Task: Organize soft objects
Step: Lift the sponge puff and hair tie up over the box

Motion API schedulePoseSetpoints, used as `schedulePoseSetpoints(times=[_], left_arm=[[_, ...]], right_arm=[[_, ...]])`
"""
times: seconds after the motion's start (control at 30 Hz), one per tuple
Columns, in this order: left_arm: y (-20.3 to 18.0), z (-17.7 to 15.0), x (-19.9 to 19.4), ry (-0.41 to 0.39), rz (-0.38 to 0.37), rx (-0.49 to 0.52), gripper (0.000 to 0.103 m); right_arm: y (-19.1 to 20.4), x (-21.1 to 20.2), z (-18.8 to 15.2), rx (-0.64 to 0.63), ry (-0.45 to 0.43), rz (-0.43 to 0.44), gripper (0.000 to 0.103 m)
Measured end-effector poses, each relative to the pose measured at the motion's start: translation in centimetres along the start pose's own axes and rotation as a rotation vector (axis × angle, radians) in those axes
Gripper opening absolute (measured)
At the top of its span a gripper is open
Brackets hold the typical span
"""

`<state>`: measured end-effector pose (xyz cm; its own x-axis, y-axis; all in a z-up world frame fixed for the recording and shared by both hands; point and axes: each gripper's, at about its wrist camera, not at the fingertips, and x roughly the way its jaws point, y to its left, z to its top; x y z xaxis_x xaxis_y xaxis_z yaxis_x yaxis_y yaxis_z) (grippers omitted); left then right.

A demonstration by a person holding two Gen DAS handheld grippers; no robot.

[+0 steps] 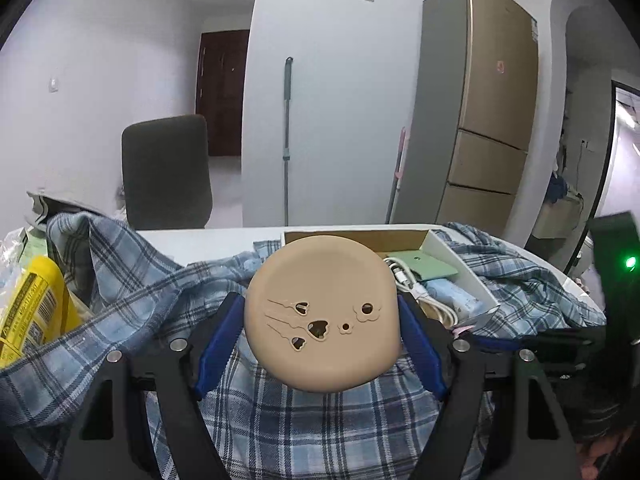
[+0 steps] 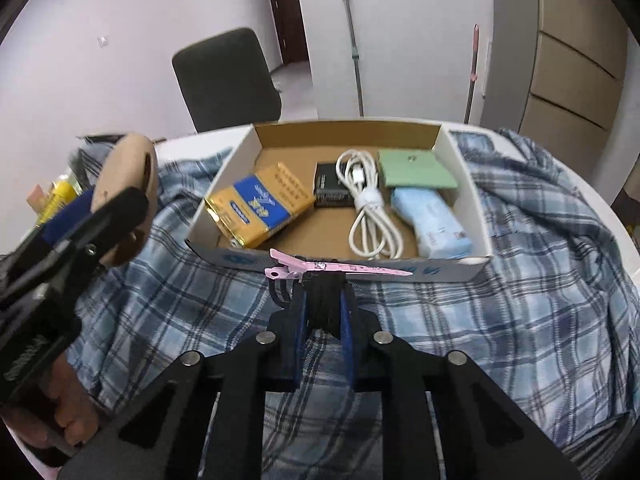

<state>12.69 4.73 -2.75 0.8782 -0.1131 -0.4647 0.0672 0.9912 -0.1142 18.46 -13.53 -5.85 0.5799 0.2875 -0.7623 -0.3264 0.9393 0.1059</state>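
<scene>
Tan squishy round pad [image 1: 323, 316] sat clamped in our left gripper [image 1: 322, 340]. Right gripper [image 2: 324, 312] pinched black hair ties [image 2: 322, 300] with pink clip [image 2: 332, 268]. Light, floppy; we judged middle best.

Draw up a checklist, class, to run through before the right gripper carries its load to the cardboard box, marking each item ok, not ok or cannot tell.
1. Right gripper shut on the black hair tie: ok.
2. Pink hair clip secured with the tie: cannot tell; it lies across the tips.
3. Cardboard box open on top: ok.
4. Bare floor left in the box, behind the white cable: ok.
5. Left gripper holding the tan round case clear of the box: ok.
6. Plaid cloth free of the right gripper: cannot tell.
</scene>
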Motion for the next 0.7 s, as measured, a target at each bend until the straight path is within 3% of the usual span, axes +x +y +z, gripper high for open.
schedulePoseSetpoints(times=[0.13,0.33,0.47,0.7], left_arm=[[-0.8,1.1,-1.2,-0.022,-0.016,0.016,0.079],[-3.2,4.5,-2.6,-0.038,-0.001,0.073,0.079],[-4.9,7.2,-3.5,-0.104,0.006,0.112,0.079],[-5.8,11.3,-2.7,-0.179,-0.013,0.051,0.079]], right_arm=[[-0.7,-2.4,0.8,-0.005,-0.047,0.003,0.015],[-1.2,-5.1,4.8,-0.030,-0.129,-0.019,0.015],[-1.5,-5.7,7.4,-0.052,-0.108,-0.035,0.015],[-2.4,-6.6,11.4,-0.035,-0.148,-0.035,0.015]])
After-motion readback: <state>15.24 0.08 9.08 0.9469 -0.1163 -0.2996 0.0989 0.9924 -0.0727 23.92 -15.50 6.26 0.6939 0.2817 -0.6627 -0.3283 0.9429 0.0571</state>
